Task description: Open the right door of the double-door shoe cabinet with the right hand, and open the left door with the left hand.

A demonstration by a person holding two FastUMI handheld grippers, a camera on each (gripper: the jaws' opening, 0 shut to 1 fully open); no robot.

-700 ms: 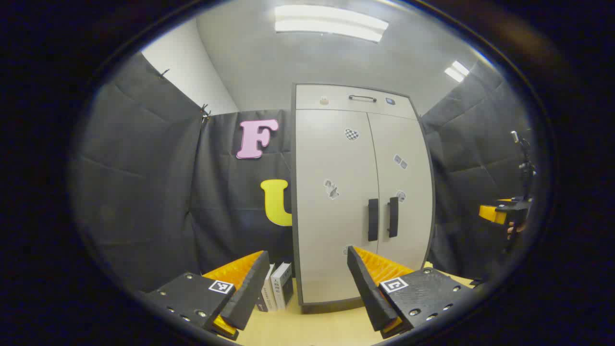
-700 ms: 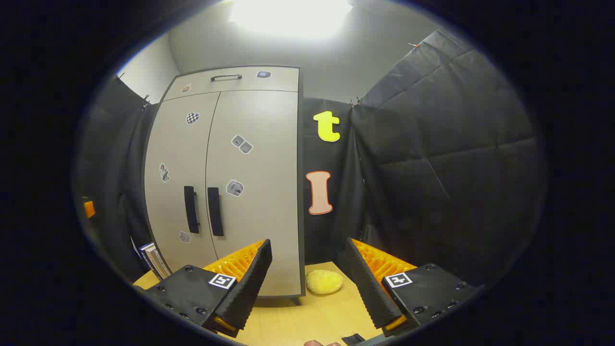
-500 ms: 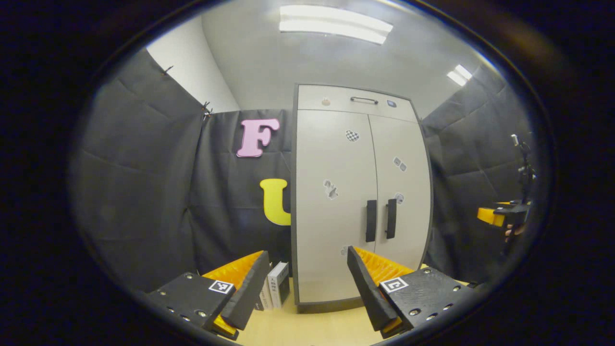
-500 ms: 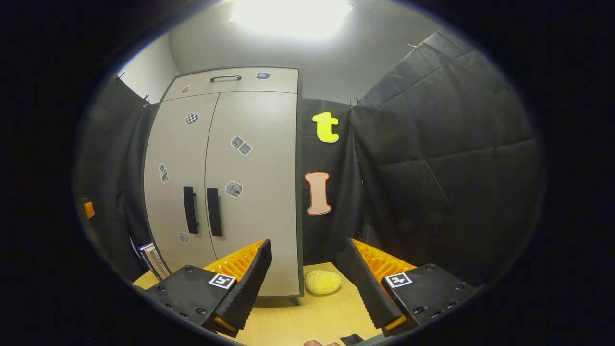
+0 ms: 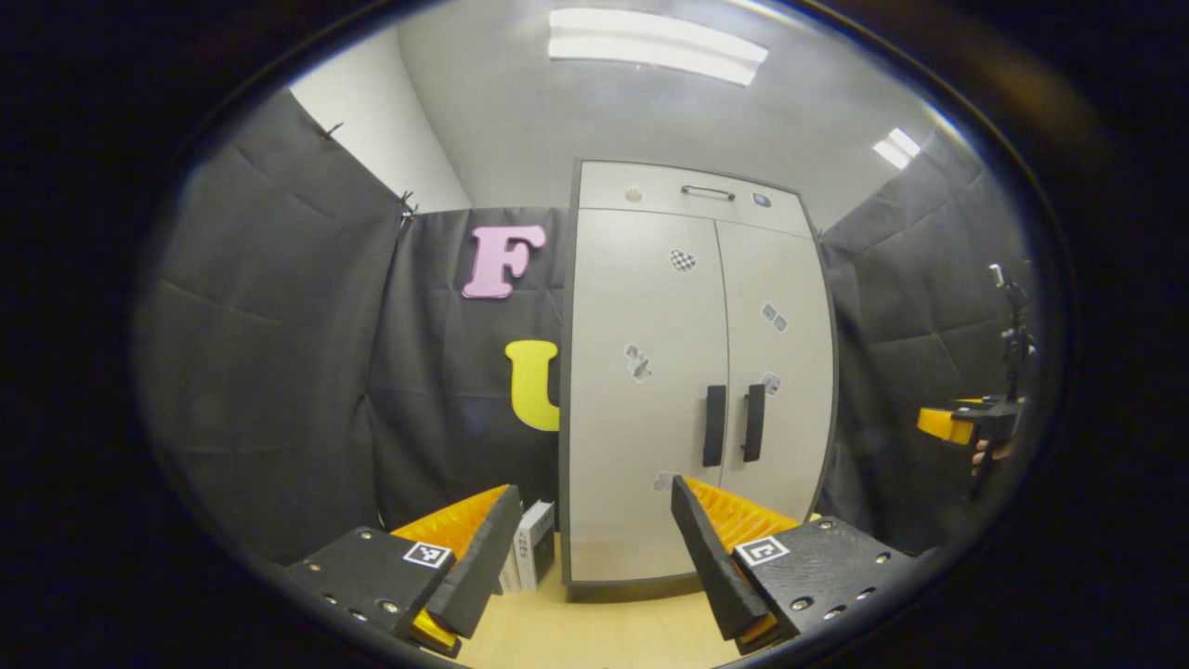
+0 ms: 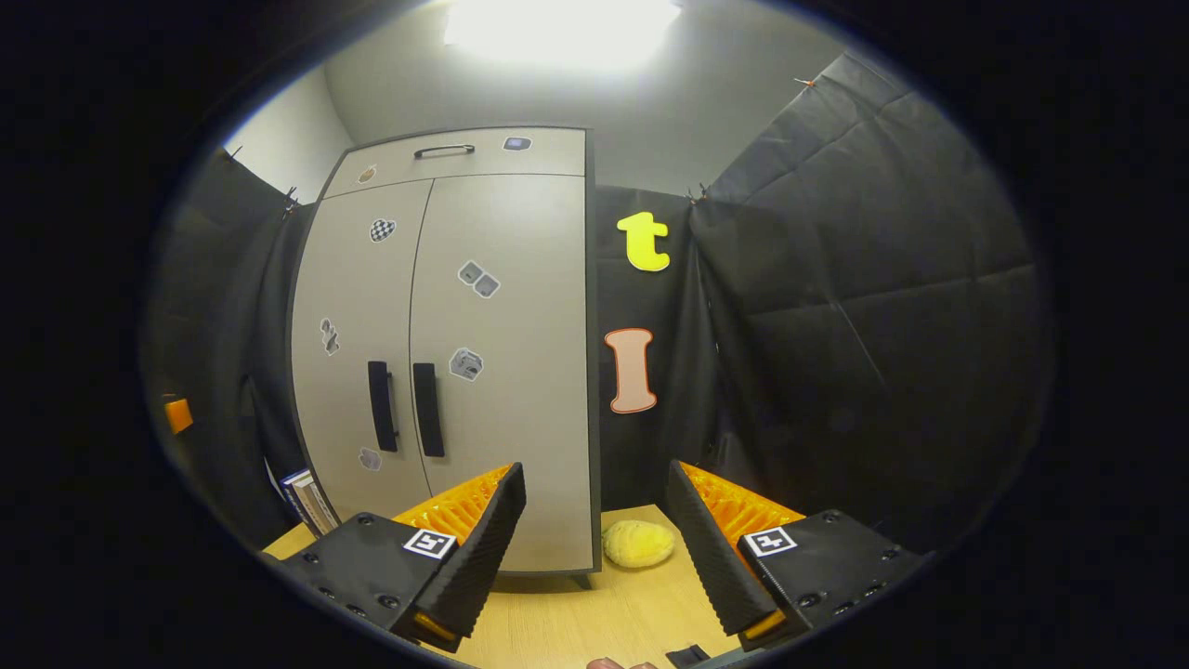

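Observation:
A pale grey shoe cabinet [image 5: 650,390] [image 6: 492,307] stands upright on a wooden table, both doors shut. Two black vertical handles sit side by side at the door seam: the left door handle [image 5: 713,426] [image 6: 381,406] and the right door handle [image 5: 753,423] [image 6: 427,410]. My left gripper [image 5: 594,539] is open, well short of the cabinet, with nothing between its fingers. My right gripper [image 6: 594,520] is open too, aimed past the cabinet's right edge. The right gripper also shows at the far right in the left gripper view [image 5: 966,423], held by a hand.
A drawer with a small handle [image 5: 708,192] tops the cabinet. Books [image 5: 529,557] [image 6: 307,497] lean by its left side. A yellow sponge [image 6: 638,544] lies on the table [image 6: 576,623] at its right foot. Black cloth walls close in on both sides.
The cabinet has drifted slightly in both views: a little lower in the left gripper view, a little rightward in the right gripper view. Both grippers stay open.

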